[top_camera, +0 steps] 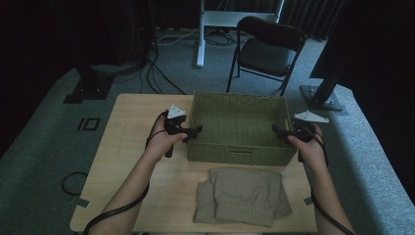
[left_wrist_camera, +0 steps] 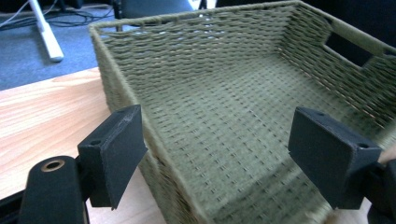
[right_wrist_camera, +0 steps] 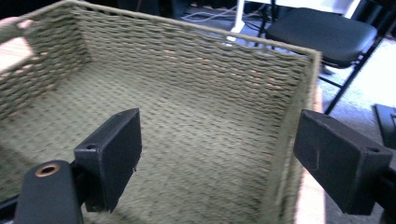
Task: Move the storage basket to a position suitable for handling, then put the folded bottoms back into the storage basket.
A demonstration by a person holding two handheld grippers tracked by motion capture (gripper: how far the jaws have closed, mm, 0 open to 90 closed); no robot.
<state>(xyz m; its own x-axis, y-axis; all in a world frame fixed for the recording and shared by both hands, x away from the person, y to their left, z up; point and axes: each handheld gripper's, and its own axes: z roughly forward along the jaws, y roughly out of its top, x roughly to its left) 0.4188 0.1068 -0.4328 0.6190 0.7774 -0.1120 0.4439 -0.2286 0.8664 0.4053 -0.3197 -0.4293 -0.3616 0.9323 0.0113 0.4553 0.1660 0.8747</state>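
A green woven basket [top_camera: 238, 128] sits empty at the far middle of a wooden table [top_camera: 128, 164], its near wall pierced by a handle slot. The left gripper [top_camera: 195, 131] stands at the basket's nine o'clock wall and the right gripper [top_camera: 277, 132] at its three o'clock wall, each held in one of the person's hands. In the left gripper view the jaws stand wide apart, astride the basket's rim [left_wrist_camera: 122, 79] with one pad outside and one over the inside, and neither pad presses the weave. The right gripper view shows the same at the opposite rim [right_wrist_camera: 299, 116]: jaws spread, the wall between them, nothing clamped. Judging by this, the basket appears to have been set in place and let go, or is about to be taken up; the frames do not settle which. At six o'clock of the basket, near the table's front edge, lies a folded tan garment [top_camera: 243, 195], untouched, and it looks likely to be what is left to handle. A black folding chair [top_camera: 266, 51] stands on the floor at twelve o'clock beyond the table. The room behind is dark, the gripper views are slightly blurred, and the garment's exact kind is hard to make out.
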